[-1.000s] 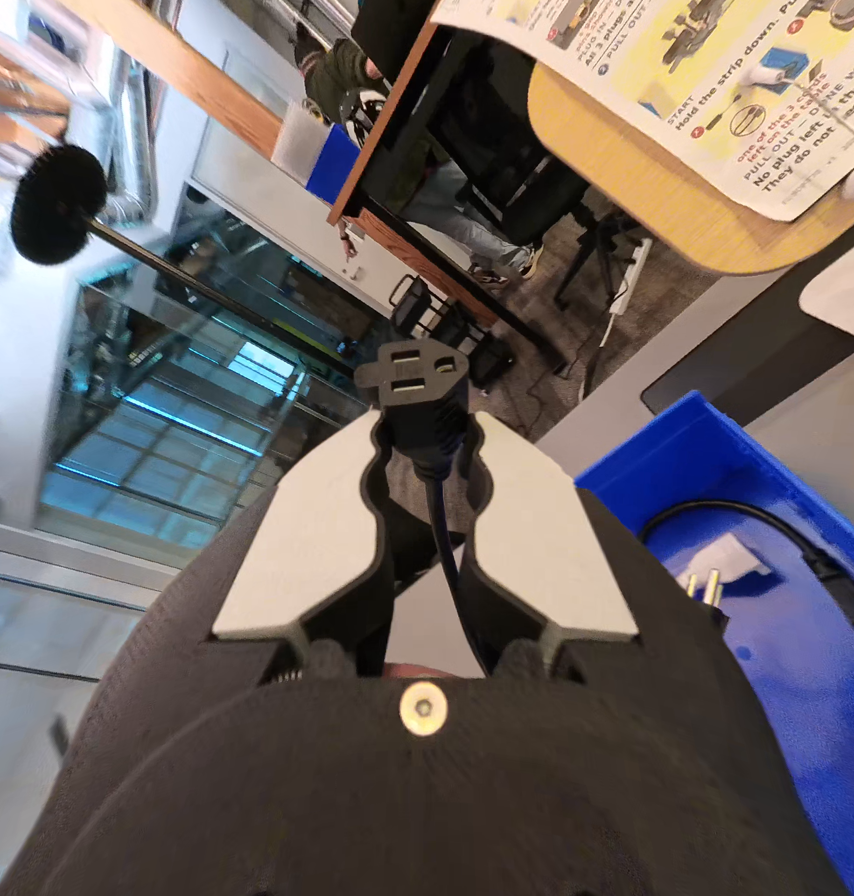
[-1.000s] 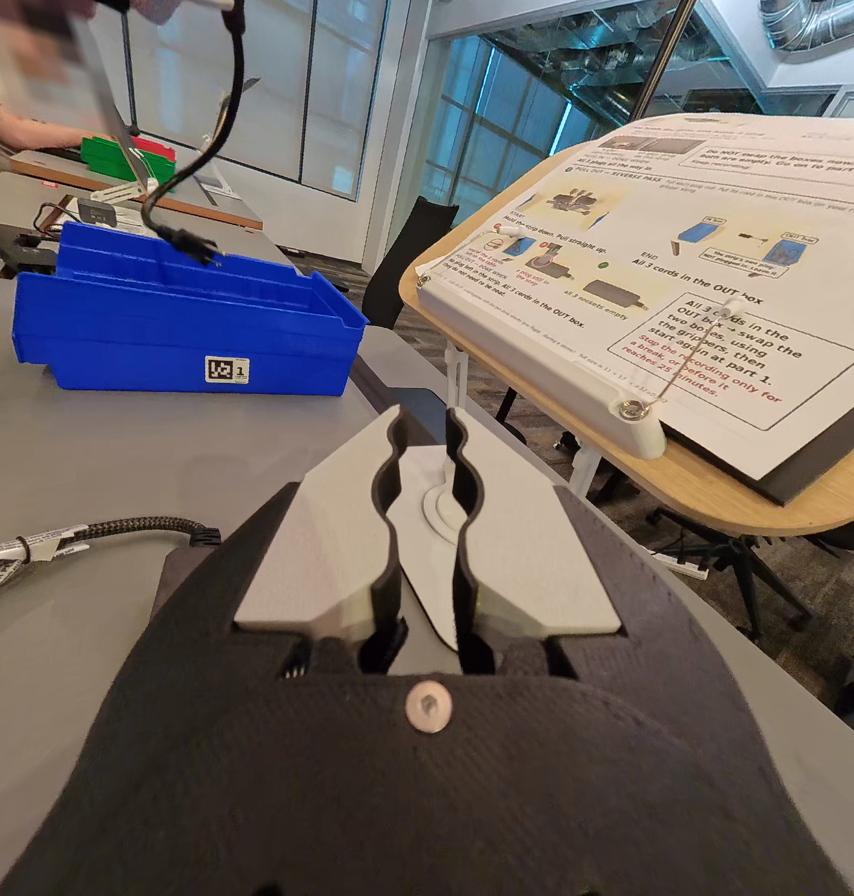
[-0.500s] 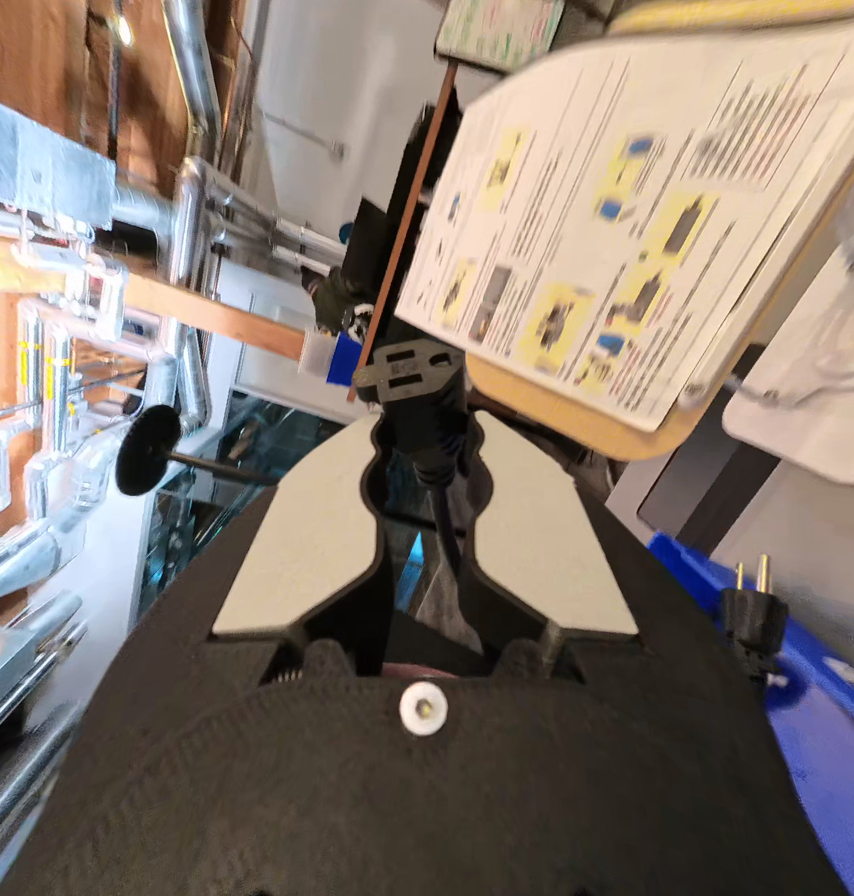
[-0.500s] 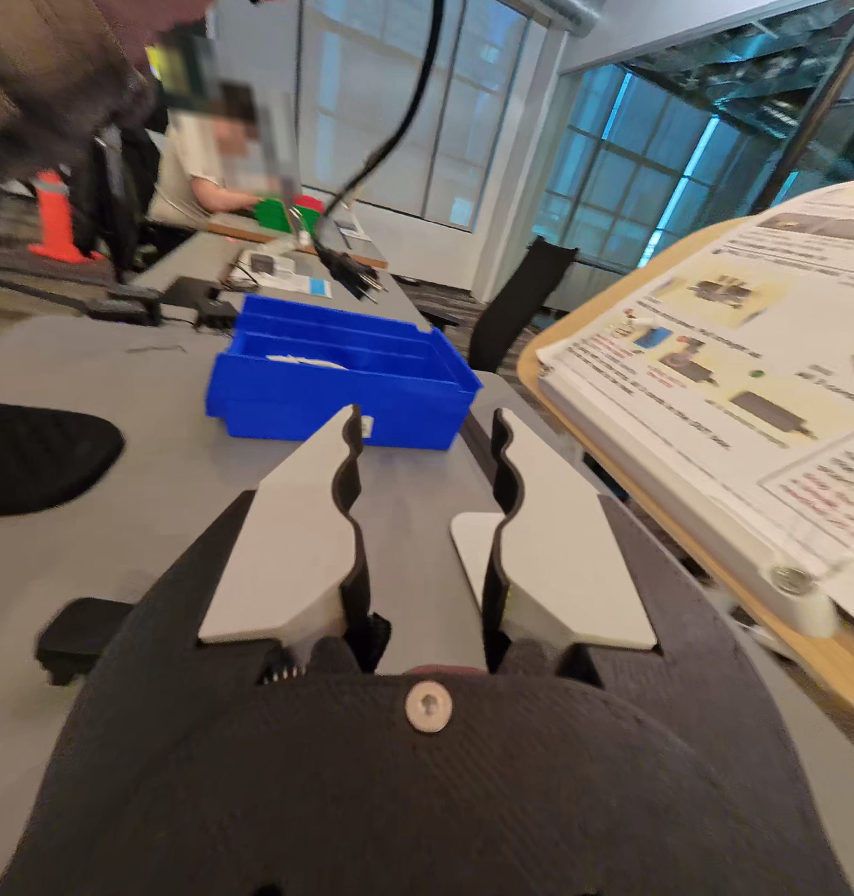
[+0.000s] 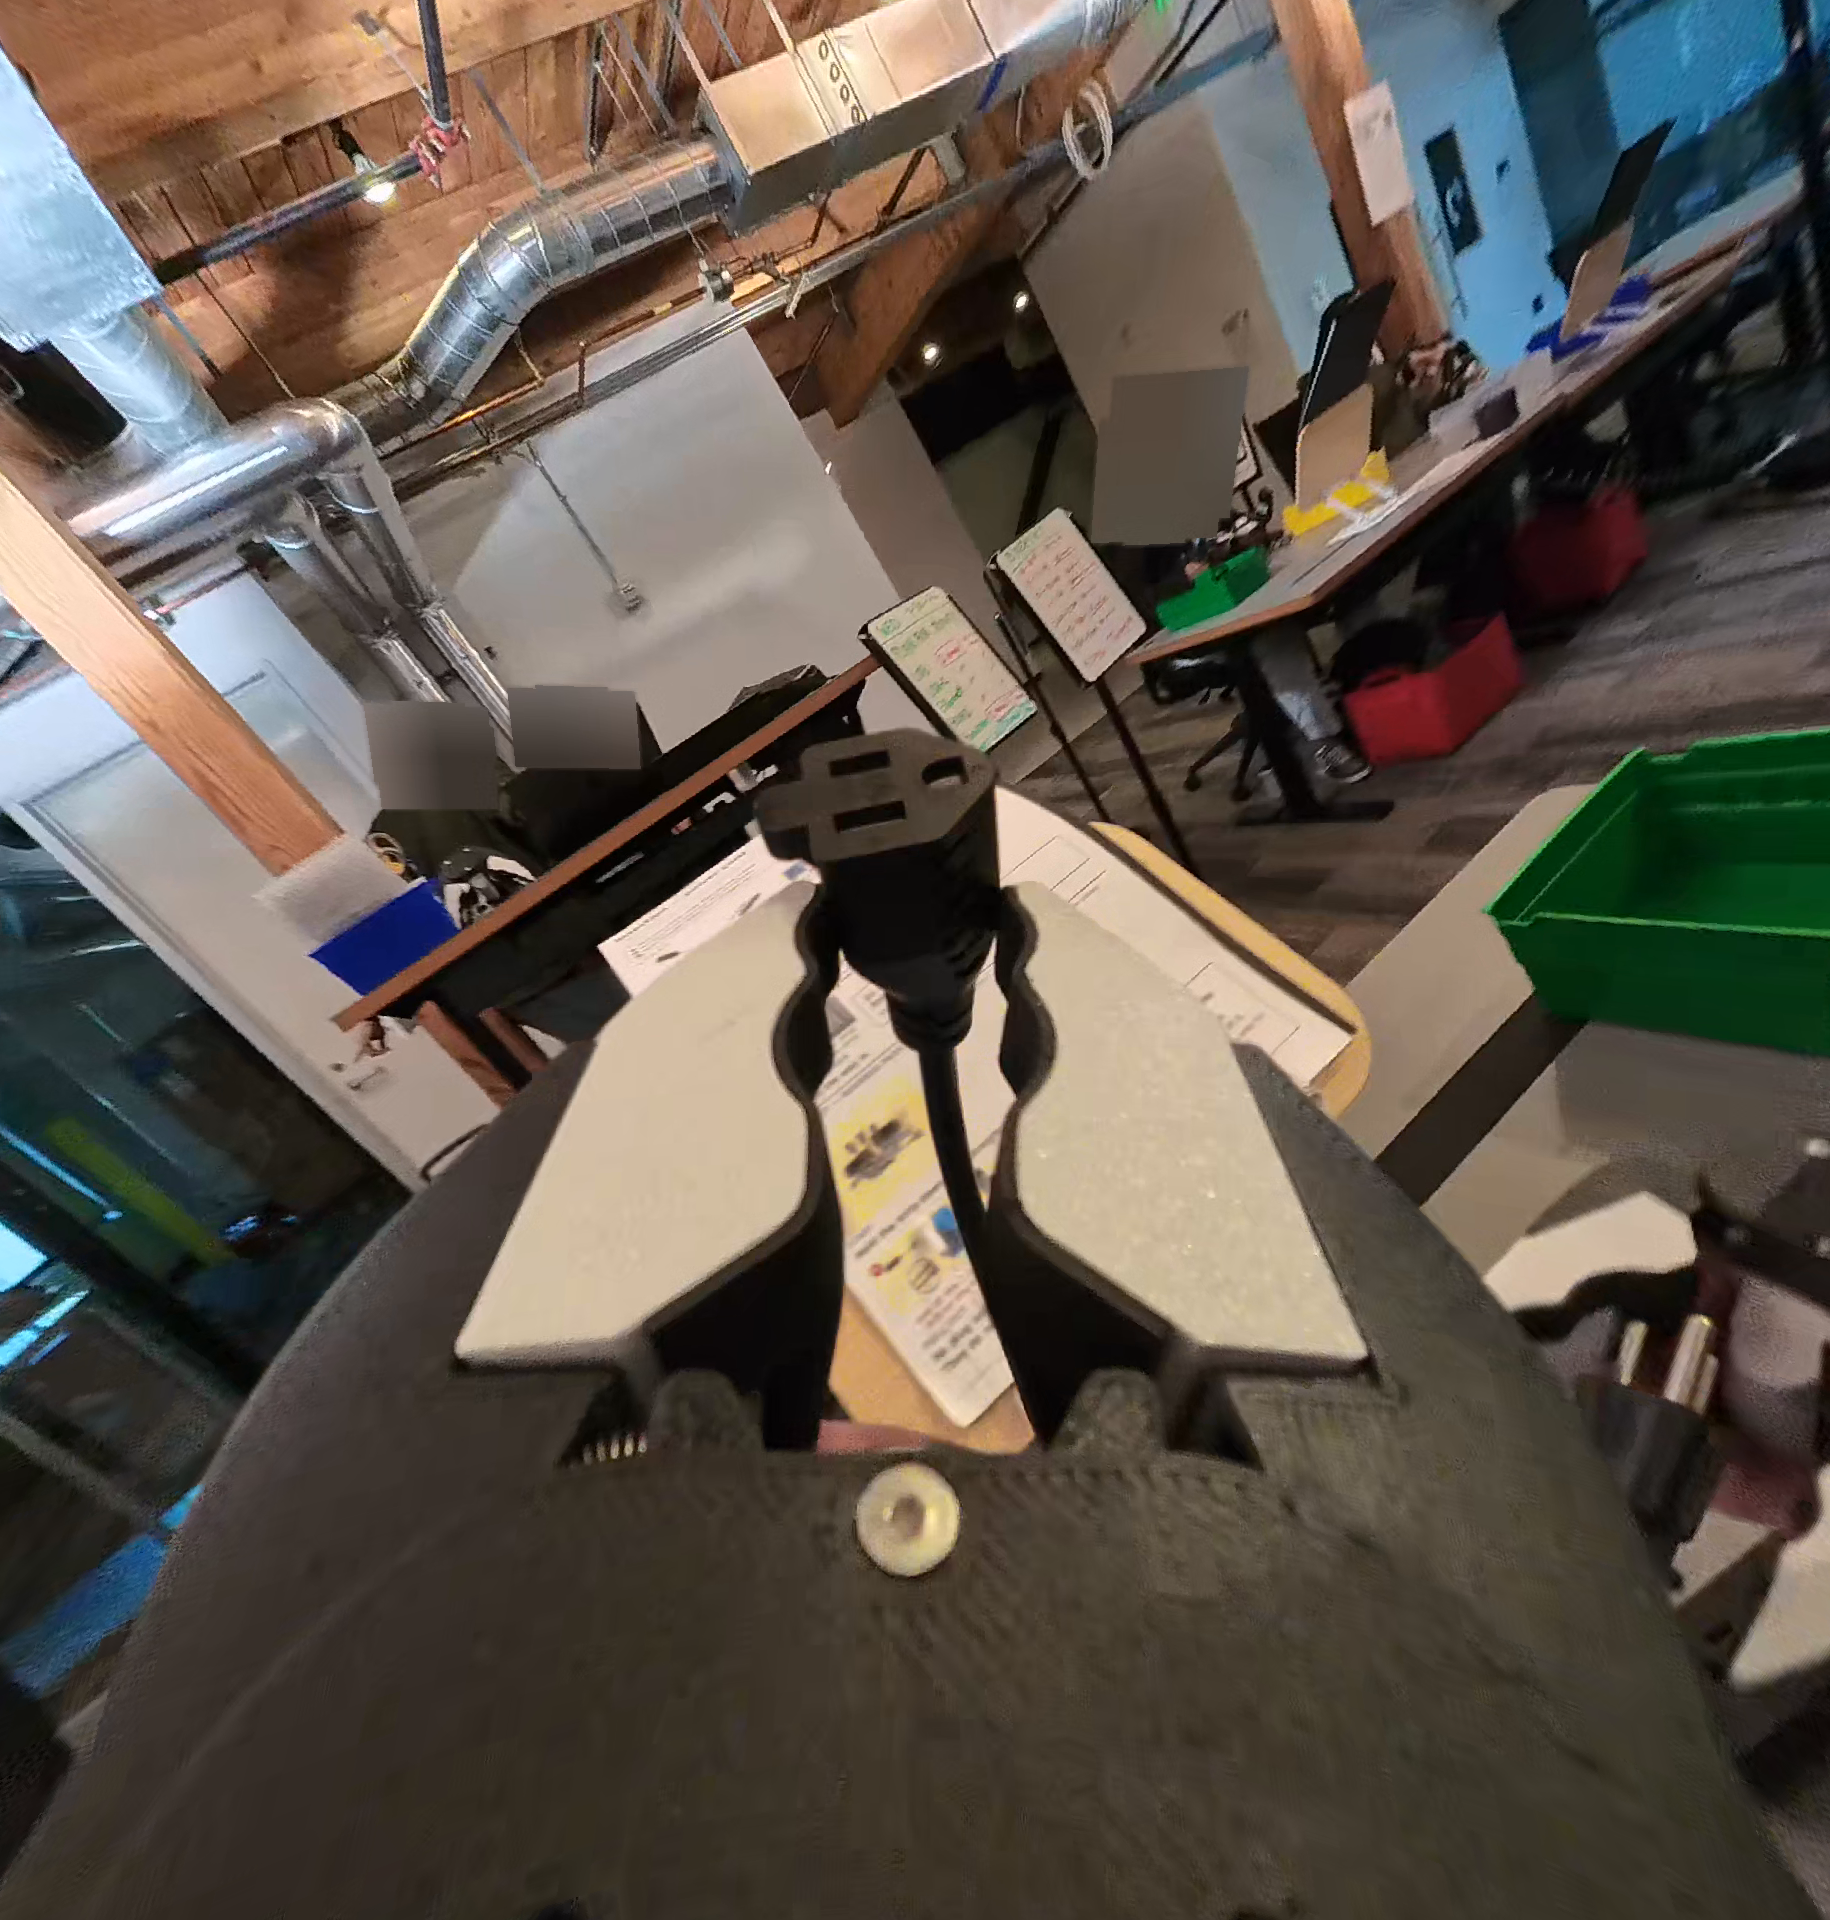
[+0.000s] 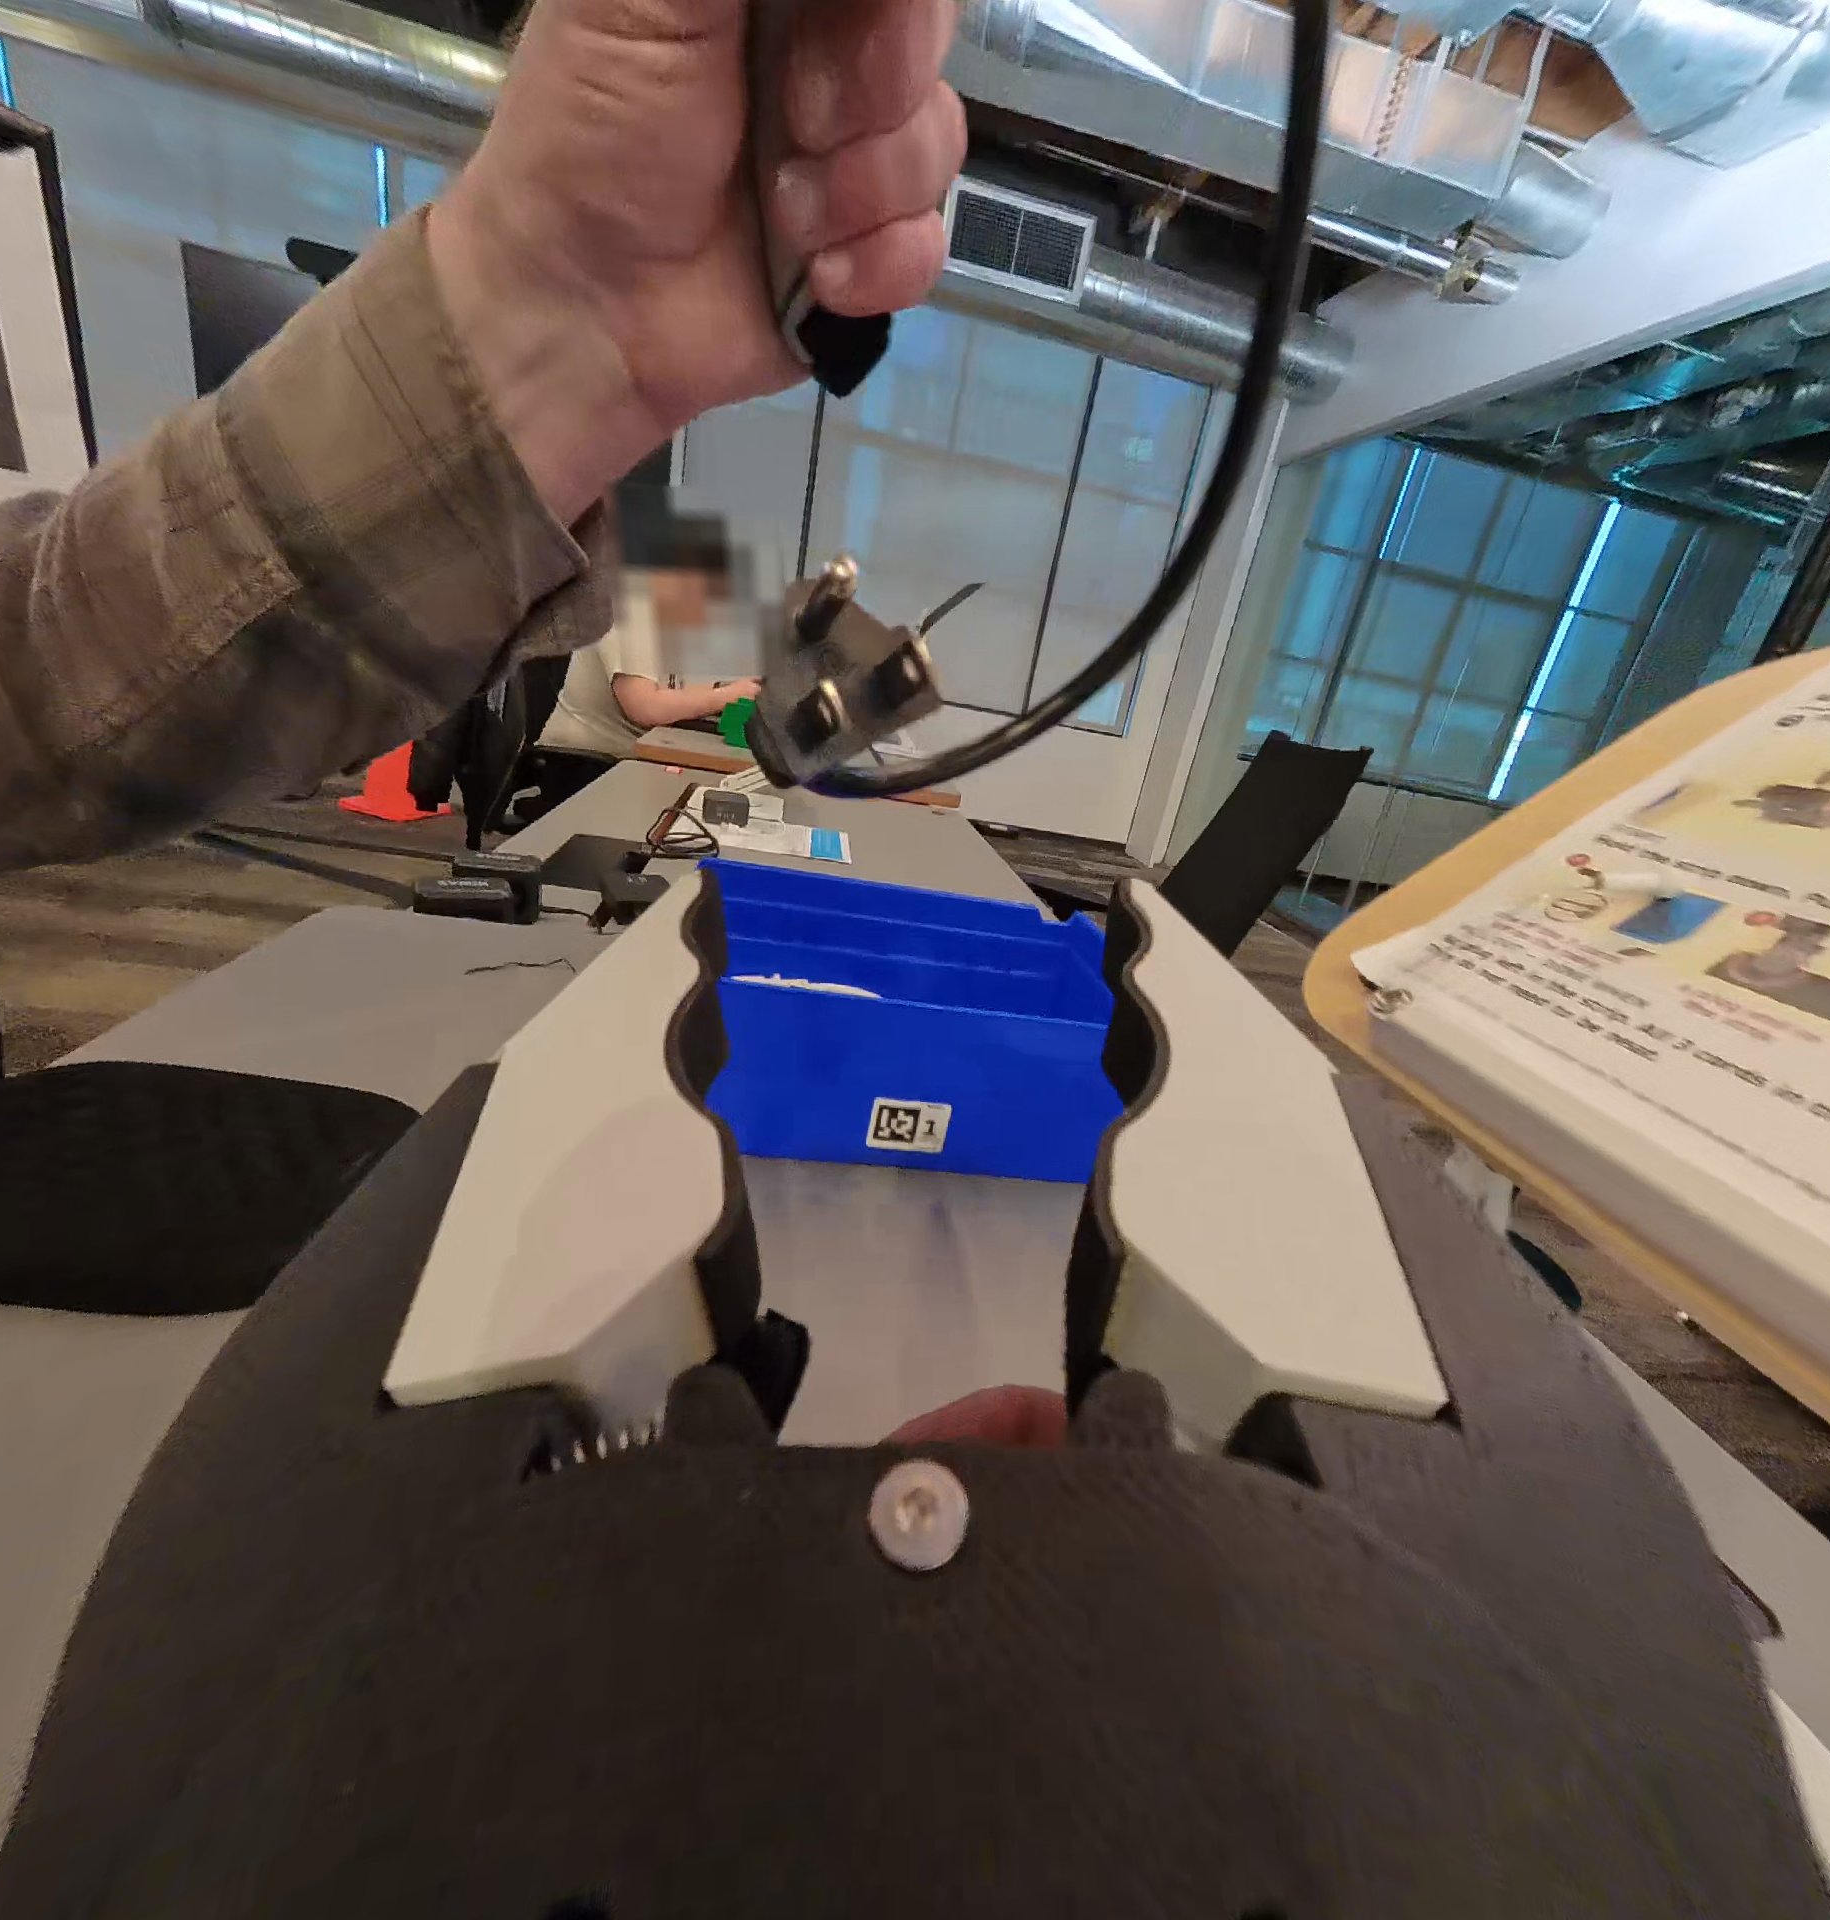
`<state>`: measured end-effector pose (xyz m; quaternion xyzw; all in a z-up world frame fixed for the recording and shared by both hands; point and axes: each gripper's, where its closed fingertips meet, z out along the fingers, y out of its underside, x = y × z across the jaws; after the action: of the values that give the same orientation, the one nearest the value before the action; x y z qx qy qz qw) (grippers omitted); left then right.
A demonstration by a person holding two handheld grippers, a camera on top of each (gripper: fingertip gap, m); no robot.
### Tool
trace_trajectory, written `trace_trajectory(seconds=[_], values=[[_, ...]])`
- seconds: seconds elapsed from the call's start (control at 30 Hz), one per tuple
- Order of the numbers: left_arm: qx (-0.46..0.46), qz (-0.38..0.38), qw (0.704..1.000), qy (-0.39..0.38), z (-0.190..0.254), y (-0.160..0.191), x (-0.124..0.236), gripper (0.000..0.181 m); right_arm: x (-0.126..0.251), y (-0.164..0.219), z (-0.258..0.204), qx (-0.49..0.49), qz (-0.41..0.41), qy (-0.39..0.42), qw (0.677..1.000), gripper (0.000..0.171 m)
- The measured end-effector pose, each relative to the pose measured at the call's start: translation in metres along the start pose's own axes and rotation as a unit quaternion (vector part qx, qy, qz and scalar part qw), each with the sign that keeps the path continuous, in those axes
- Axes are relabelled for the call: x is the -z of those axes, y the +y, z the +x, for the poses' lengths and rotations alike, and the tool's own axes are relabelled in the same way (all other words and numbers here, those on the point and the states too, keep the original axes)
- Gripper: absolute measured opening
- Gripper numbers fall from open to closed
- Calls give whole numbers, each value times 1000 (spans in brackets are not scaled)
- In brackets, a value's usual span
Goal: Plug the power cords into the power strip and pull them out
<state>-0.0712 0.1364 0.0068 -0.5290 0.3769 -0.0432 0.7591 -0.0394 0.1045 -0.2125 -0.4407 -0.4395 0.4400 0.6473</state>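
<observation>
My left gripper (image 5: 906, 940) is shut on the black socket end (image 5: 890, 831) of a short power cord and holds it high in the air, slots facing away. The cord (image 6: 1233, 468) loops down past the person's hand (image 6: 703, 197) to its three-pin plug (image 6: 849, 681), which hangs free in the air above and ahead of my right gripper (image 6: 911, 977). My right gripper is open and empty, low over the grey table (image 6: 298, 997), pointing at the blue bin (image 6: 921, 1039). The plug (image 5: 1659, 1392) and the right gripper's finger also show blurred at the right edge of the left wrist view. No power strip is in view.
A green bin (image 5: 1721, 914) stands on the table to the right. An instruction sheet on a wooden board (image 6: 1659, 1029) is tilted at the right. A black pad (image 6: 152, 1174) lies on the table at the left. Other desks and people sit farther back.
My left gripper has swung up and round with the cord, lifting its plug out of the blue bin into the air. My right gripper has opened and turned left towards the bin.
</observation>
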Motion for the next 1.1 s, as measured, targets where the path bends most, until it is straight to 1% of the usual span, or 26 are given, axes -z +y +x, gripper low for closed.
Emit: trace_trajectory(seconds=[0.03, 0.1, 0.13, 0.2, 0.23, 0.27, 0.33, 0.37, 0.4, 0.43, 0.47, 0.53, 0.67, 0.7, 0.73, 0.77, 0.8, 0.9, 1.0, 1.1], values=[[7, 3, 1000, 0, 2, 0, -2, 28, -4, -3, -5, -4, 10, -5, 1000, 70], [24, 6, 1000, 1, 6, 2, -6, 28, -10, -14, -13, -32, 48, -19, 998, 64], [31, 7, 999, 4, 8, 3, -8, 28, -11, -20, -15, -43, 67, -21, 997, 58], [38, 3, 999, 3, 11, 7, -11, 28, -10, -31, -21, -38, 95, -30, 994, 37], [44, 3, 999, 6, 13, 8, -12, 28, -11, -31, -22, -27, 92, -25, 995, 27], [52, 4, 999, 7, 14, 10, -13, 28, -12, -29, -21, -14, 80, -21, 996, 12], [62, 3, 998, 9, 15, 13, -15, 28, -12, -22, -23, -3, 56, -27, 998, 5], [65, 2, 998, 11, 14, 14, -15, 28, -10, -23, -25, -5, 60, -39, 997, 31], [70, 1, 997, 12, 14, 14, -16, 28, -7, -25, -22, -10, 60, -35, 998, 62], [75, 2, 997, 16, 13, 13, -16, 28, -5, -25, -17, -9, 55, -31, 998, 76], [80, 5, 997, 20, 13, 11, -16, 28, -2, -21, -14, 2, 40, -28, 999, 78], [88, 10, 996, 27, 12, 6, -16, 28, 4, -8, -6, 29, 8, -16, 999, 73], [93, 16, 995, 36, 17, -5, -20, 28, 5, -5, -13, 55, 12, -32, 998, 58], [96, 18, 994, 41, 20, -7, -21, 28, 4, -6, -17, 69, 13, -36, 997, 50], [102, 19, 994, 46, 22, -8, -22, 28, 3, -8, -20, 82, 13, -38, 996, 46], [104, 18, 993, 45, 22, -8, -23, 28, 1, -11, -23, 88, 17, -39, 995, 39], [105, 17, 993, 45, 23, -8, -24, 28, 0, -14, -26, 92, 23, -43, 995, 24], [115, 13, 992, 44, 21, -2, -23, 28, -1, -21, -24, 86, 25, -37, 995, 23], [127, -8, 990, 59, 23, 13, -22, 28, 2, -24, -19, 83, 12, -29, 996, 22], [135, -37, 988, 70, 28, 36, -18, 28, 3, -19, -11, 101, -30, -11, 994, 22]])
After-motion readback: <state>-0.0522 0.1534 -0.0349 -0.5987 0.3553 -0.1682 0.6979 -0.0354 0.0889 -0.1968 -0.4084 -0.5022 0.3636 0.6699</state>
